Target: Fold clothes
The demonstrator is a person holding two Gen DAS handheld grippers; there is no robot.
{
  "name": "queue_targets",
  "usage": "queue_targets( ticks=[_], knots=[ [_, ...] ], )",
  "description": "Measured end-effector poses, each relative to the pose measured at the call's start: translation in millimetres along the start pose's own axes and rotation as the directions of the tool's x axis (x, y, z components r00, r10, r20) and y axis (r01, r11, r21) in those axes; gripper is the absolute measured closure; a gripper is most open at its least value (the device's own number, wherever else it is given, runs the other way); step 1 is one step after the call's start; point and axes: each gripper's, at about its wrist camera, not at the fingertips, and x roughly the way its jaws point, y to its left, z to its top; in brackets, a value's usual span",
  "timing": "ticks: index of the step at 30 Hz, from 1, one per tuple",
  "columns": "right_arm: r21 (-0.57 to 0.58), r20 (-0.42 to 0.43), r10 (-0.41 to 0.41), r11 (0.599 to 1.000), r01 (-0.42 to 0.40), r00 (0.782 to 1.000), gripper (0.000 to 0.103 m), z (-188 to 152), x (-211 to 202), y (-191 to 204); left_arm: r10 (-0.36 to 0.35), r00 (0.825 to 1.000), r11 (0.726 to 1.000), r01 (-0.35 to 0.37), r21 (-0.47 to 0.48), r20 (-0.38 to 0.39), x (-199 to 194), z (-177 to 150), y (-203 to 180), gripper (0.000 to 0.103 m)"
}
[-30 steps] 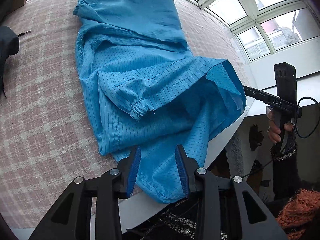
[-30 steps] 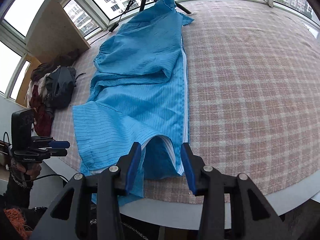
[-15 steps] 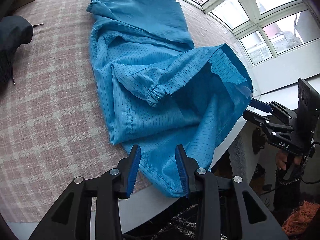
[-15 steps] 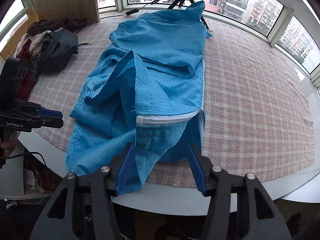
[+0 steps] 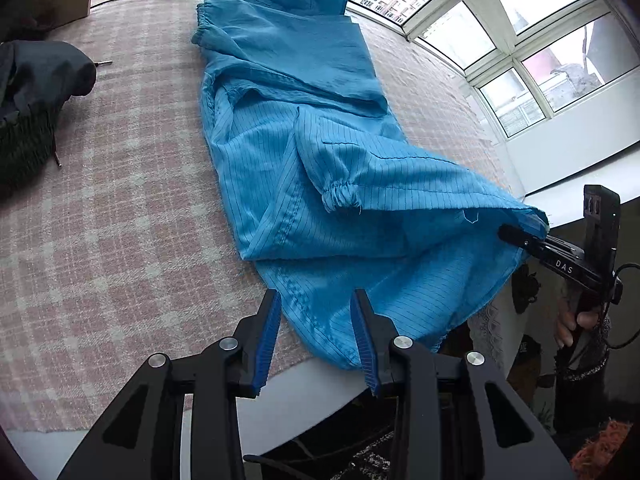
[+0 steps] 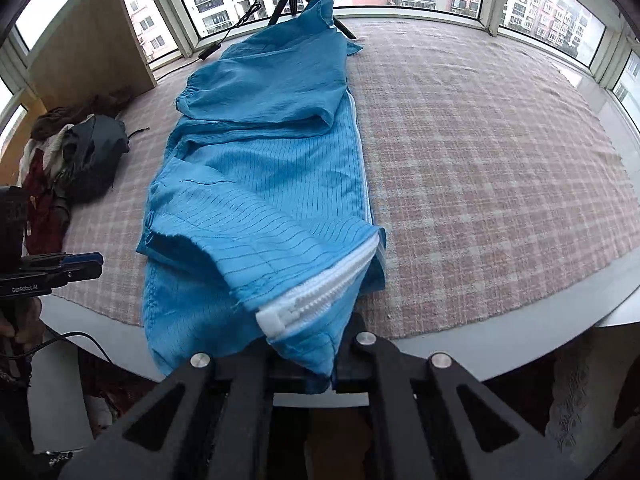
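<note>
A: Right claw (image 6: 304, 364) is clamped on the blue garment's (image 6: 256, 168) zipper corner (image 6: 320, 300), bottom centre. Left claw (image 5: 316, 340) hangs released above the hem.

B: One-corner pull could drag it off the table (image 6: 500, 140).

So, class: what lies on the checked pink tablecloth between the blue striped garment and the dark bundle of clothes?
Bare cloth, apart from a thin cord end beside the bundle; the left wrist view shows it. The garment lies clear.

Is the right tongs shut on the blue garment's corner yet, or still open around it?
Shut on it. The right tongs pinch the blue garment at its zipper corner, lifting the hem off the table.
</note>
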Motion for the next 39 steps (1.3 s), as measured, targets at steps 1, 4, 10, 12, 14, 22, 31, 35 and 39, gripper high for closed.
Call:
queue_targets(
  ticks=[1, 4, 10, 12, 14, 22, 31, 35, 39],
  knots=[
    [0.056, -0.020, 0.042, 0.998, -0.040, 0.999, 0.097, -18, -4, -6, -0.010, 1.000, 1.000, 0.010, 0.012, -0.004, 1, -7, -5, 0.069],
    [0.187, -0.112, 0.075, 0.981, -0.053, 0.991, 0.074, -78, -2, -22, -0.021, 0.999, 0.998, 0.022, 0.056, -0.024, 5, -30, -18, 0.069],
    [0.191, -0.288, -0.083, 0.971, 0.142, 0.954, 0.057, -148, 26, -49, -0.022, 0.999, 0.998, 0.025, 0.060, -0.043, 20, -41, -18, 0.064],
    [0.171, -0.233, -0.096, 0.975, 0.138, 0.968, 0.057, -145, 15, -44, 0.009, 0.999, 0.997, -0.006, 0.080, -0.039, 28, -43, -18, 0.060],
    [0.139, -0.191, -0.113, 0.980, 0.141, 0.975, 0.057, -141, 8, -38, 0.023, 0.999, 0.994, -0.018, 0.110, -0.045, 38, -46, -19, 0.059],
    [0.080, -0.184, -0.099, 0.990, 0.116, 0.978, 0.056, -131, 25, -17, -0.041, 0.997, 0.977, 0.054, 0.206, -0.069, 43, -66, -40, 0.069],
    [0.037, -0.125, -0.137, 0.989, 0.143, 0.983, 0.054, -116, 1, -16, -0.146, 0.965, 0.976, 0.177, 0.126, -0.218, 14, -101, -54, 0.048],
    [0.036, -0.110, -0.113, 0.992, 0.118, 0.987, 0.052, -107, 18, -36, -0.047, 0.977, 0.998, 0.055, 0.035, -0.210, 37, -114, -26, 0.045],
    [0.090, -0.175, 0.015, 0.996, 0.001, 0.984, 0.052, -102, 57, -57, -0.068, 0.980, 0.997, 0.062, -0.035, -0.186, 60, -126, -19, 0.045]
  ],
)
